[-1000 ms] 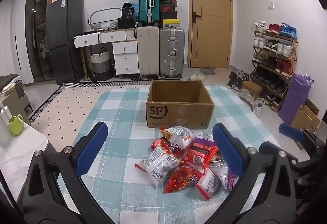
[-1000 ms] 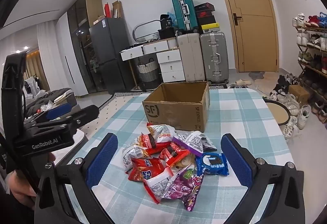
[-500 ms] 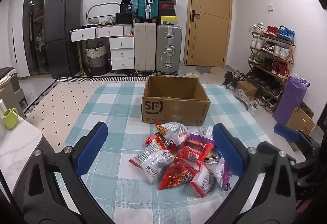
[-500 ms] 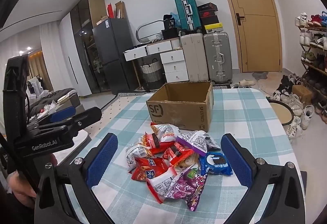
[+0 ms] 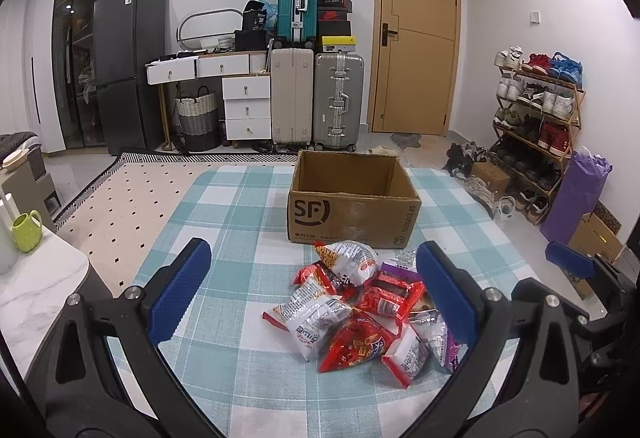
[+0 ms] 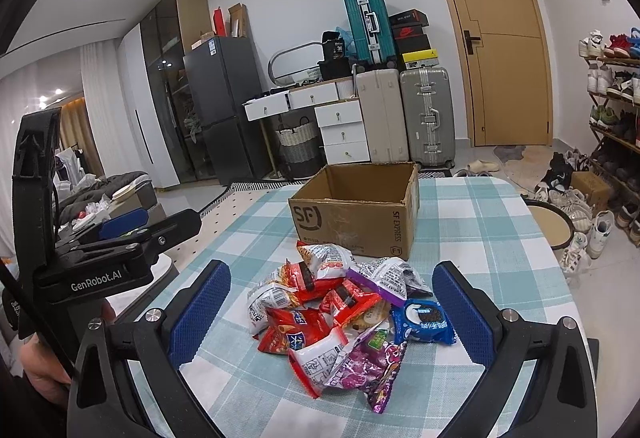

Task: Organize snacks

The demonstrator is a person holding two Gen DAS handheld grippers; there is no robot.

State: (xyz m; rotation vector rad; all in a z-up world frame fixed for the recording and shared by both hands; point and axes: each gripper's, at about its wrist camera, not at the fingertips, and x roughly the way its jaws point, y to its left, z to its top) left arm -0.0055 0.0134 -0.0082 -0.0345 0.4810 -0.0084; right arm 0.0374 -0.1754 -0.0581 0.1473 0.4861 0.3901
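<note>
A pile of snack packets [image 5: 360, 310] lies on the checked tablecloth [image 5: 224, 222], just in front of an open, empty cardboard SF box [image 5: 352, 206]. The pile [image 6: 340, 310] and the box [image 6: 356, 214] also show in the right wrist view, with a blue cookie packet [image 6: 424, 322] and a purple packet [image 6: 372, 362] at the pile's near right. My left gripper [image 5: 312, 294] is open and empty, above the table to the left of the pile. My right gripper [image 6: 332, 314] is open and empty, with the pile between its fingers further ahead.
A white marble side table [image 5: 36, 286] with a green mug [image 5: 26, 230] stands at the left. The table's right edge drops to a round stool [image 6: 548, 226] and shoes on the floor. Suitcases [image 5: 316, 98], drawers and a shoe rack [image 5: 536, 118] line the room behind.
Both grippers have drifted slightly, so the pile and box sit a little differently in view. Both stay open and empty. The snacks have not moved.
</note>
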